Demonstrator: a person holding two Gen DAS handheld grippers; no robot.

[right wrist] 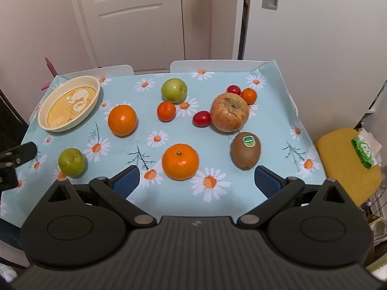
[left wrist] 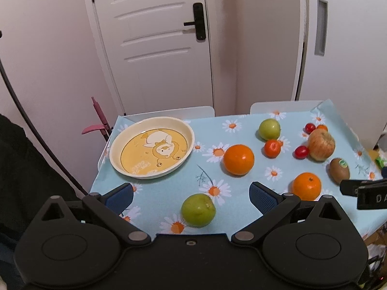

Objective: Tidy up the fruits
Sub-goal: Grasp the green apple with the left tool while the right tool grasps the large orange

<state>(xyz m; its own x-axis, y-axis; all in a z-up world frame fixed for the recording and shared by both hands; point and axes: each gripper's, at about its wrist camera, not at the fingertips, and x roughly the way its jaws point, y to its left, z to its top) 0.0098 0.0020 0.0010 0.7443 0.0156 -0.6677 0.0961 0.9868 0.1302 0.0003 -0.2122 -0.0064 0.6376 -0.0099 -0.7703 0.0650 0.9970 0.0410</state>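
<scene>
A cream plate point(left wrist: 113, 155) point(right wrist: 94, 97) with a yellow cartoon print sits empty at the table's far left. Fruits lie loose on the daisy tablecloth: a near green apple point(left wrist: 198, 209) point(right wrist: 71, 162), a large orange point(left wrist: 238, 159) point(right wrist: 122, 120), a second orange point(left wrist: 306, 185) point(right wrist: 180, 161), a far green apple point(left wrist: 269, 129) point(right wrist: 174, 90), a small tangerine point(left wrist: 272, 148) point(right wrist: 166, 111), a red-yellow apple point(left wrist: 321, 144) point(right wrist: 229, 112), a kiwi point(left wrist: 339, 170) point(right wrist: 246, 151) and cherry tomatoes point(left wrist: 301, 152) point(right wrist: 201, 118). My left gripper point(left wrist: 191, 194) is open, just before the near green apple. My right gripper point(right wrist: 197, 181) is open, before the second orange.
The table point(right wrist: 278, 183) is covered by a light blue cloth. Two white chair backs point(right wrist: 212, 64) stand behind it, before a white door. A yellow cushioned stool point(right wrist: 348, 166) with a green packet stands at the right. A pink-handled tool point(left wrist: 96, 120) leans at the left.
</scene>
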